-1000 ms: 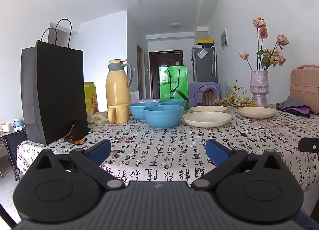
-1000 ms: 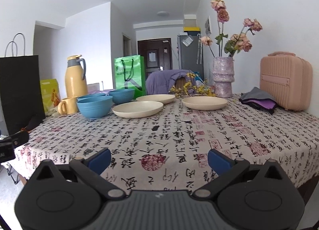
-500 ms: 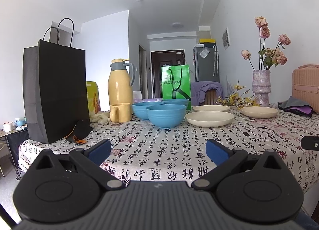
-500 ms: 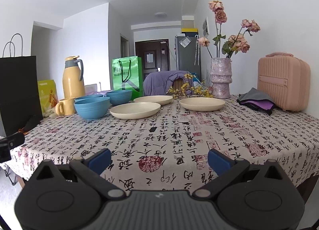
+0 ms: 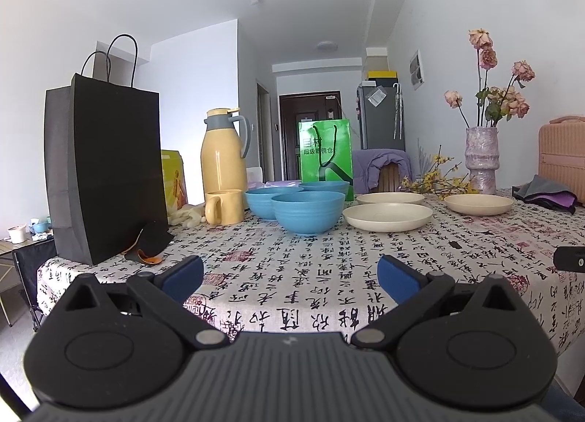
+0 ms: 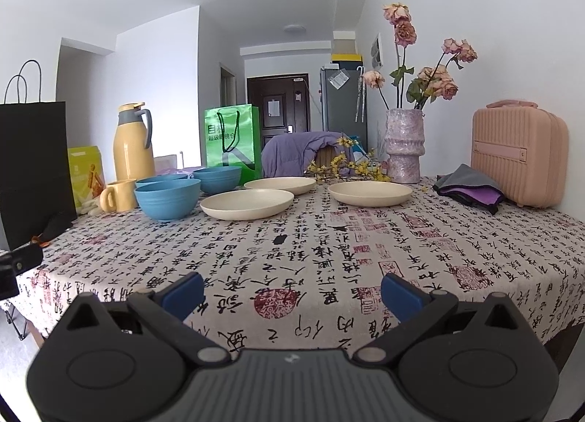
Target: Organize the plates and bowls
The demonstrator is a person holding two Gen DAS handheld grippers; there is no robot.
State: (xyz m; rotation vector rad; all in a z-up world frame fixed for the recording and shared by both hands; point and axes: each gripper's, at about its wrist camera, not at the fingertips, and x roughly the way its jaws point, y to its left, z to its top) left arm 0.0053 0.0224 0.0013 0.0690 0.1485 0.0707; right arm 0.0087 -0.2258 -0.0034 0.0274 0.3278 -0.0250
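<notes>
Three blue bowls stand apart at the table's far left: the nearest bowl (image 5: 309, 212) (image 6: 167, 199), one behind it to the left (image 5: 268, 201), one further back (image 5: 325, 188) (image 6: 216, 178). Three cream plates lie to their right: the near plate (image 5: 387, 216) (image 6: 246, 204), a far plate (image 5: 389, 198) (image 6: 279, 185) and a right plate (image 5: 478, 204) (image 6: 369, 193). My left gripper (image 5: 290, 279) and right gripper (image 6: 292, 292) hang open and hold nothing at the table's near edge, well short of the dishes.
A black paper bag (image 5: 104, 173), yellow thermos (image 5: 223, 162) and yellow mug (image 5: 223, 207) stand left of the bowls. A green bag (image 6: 234, 140), a vase of dried roses (image 6: 404, 146), folded cloth (image 6: 468, 190) and a pink case (image 6: 519, 157) line the back and right. The patterned tablecloth (image 6: 310, 257) covers the table.
Both grippers have dipped and risen a little and edged slightly closer to the table. Their jaws stayed open and no dish moved.
</notes>
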